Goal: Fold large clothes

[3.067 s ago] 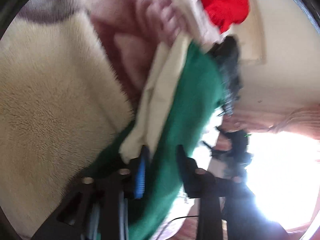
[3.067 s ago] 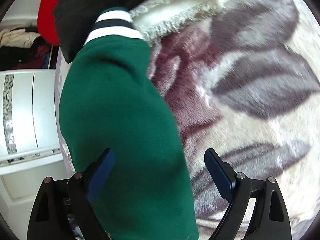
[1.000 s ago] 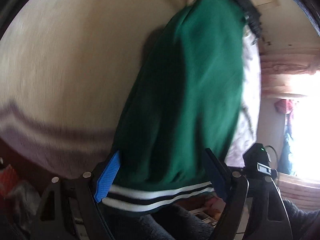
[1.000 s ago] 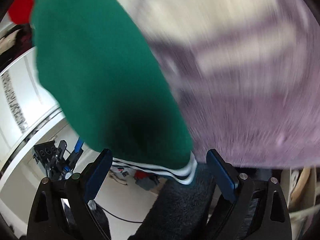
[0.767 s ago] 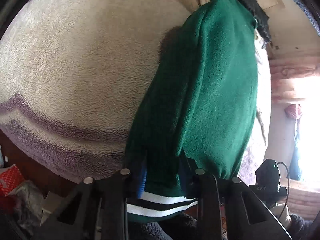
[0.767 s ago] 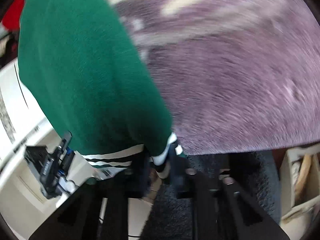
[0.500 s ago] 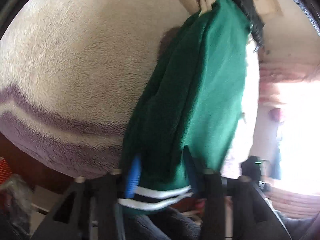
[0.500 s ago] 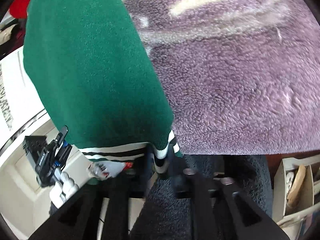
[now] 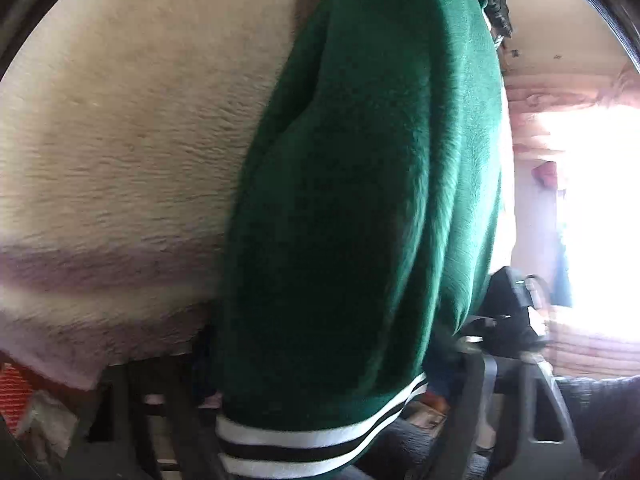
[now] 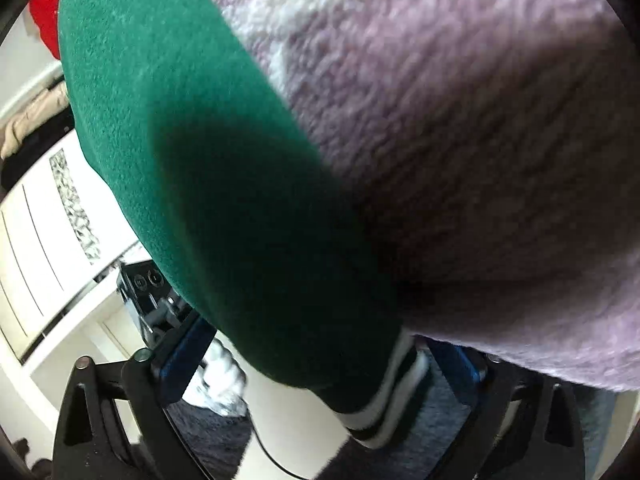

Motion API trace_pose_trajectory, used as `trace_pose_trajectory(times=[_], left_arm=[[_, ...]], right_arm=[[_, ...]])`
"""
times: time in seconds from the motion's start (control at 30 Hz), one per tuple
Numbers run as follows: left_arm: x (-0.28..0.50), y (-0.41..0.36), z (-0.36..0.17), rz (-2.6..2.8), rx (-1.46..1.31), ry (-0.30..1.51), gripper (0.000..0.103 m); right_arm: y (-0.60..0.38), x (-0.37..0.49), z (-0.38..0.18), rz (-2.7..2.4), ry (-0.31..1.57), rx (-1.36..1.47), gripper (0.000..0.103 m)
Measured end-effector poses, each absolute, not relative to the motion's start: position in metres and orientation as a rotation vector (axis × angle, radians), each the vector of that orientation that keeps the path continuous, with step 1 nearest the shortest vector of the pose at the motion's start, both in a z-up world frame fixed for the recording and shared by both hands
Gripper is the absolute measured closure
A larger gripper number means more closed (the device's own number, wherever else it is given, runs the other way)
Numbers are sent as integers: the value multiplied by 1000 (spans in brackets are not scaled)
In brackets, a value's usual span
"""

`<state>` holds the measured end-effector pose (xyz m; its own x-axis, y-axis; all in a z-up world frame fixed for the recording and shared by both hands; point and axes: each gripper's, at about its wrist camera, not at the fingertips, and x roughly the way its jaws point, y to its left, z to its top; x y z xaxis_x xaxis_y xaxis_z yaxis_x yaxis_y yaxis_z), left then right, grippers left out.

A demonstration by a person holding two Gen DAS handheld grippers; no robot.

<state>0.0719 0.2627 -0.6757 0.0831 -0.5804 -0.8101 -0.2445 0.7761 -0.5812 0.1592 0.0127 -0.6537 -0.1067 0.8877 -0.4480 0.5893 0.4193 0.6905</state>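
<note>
1. Blanket [image 9: 120, 140] fills the left of my left view, cream with a mauve band. It is the bed I work on.
2. The sweater [image 9: 360, 200] lies on it, running away from me in a long narrow strip. Its striped hem [image 9: 312, 444] hangs over the near edge.
3. My left gripper [image 9: 332, 380] straddles that hem. Its jaws have just been opening with the cloth between them. The cloth hides the pads, so I cannot tell whether they still bite.
4. From my right hand the sweater [image 10: 200, 160] sits left and the blanket [image 10: 480, 120] right. The hem [image 10: 384, 404] corner droops toward me.
5. My right gripper [image 10: 320, 360] is spread wide. Its jaws have just been opening too, and the corner hangs loose between the pads, touched by neither.
6. I judge the task about half done. The strip looks already doubled lengthwise and laid straight.
7. What is left, I think, is the cross fold: take both hem corners, carry them up toward the far end, then smooth the result.
</note>
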Motion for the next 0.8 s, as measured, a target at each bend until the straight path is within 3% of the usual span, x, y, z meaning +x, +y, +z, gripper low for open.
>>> trace_pose_trajectory(times=[0.03,0.07,0.1,0.13,0.2,0.53,0.8], left_arm=[[70,260,-670,-273,-671,1492,51],[70,257,-663,-264,-641,1484,57],[70,252,-656,-256,-612,1482,60],[71,247,-648,-249,-587,1481,64],[74,241,-633,-246,-567,1478,69],[93,259,-533,-261,-814,1344,75],[193,272,-494,-334,-934,1157,75]], right_arm=[[12,159,-652,416,1801,1276,19],[13,158,-649,408,1799,1274,32],[12,152,-647,402,1794,1281,55],[8,148,-644,413,1781,1312,67],[2,144,-634,416,1760,1328,76],[-17,165,-540,541,1623,1336,80],[-71,254,-445,586,1382,1361,80]])
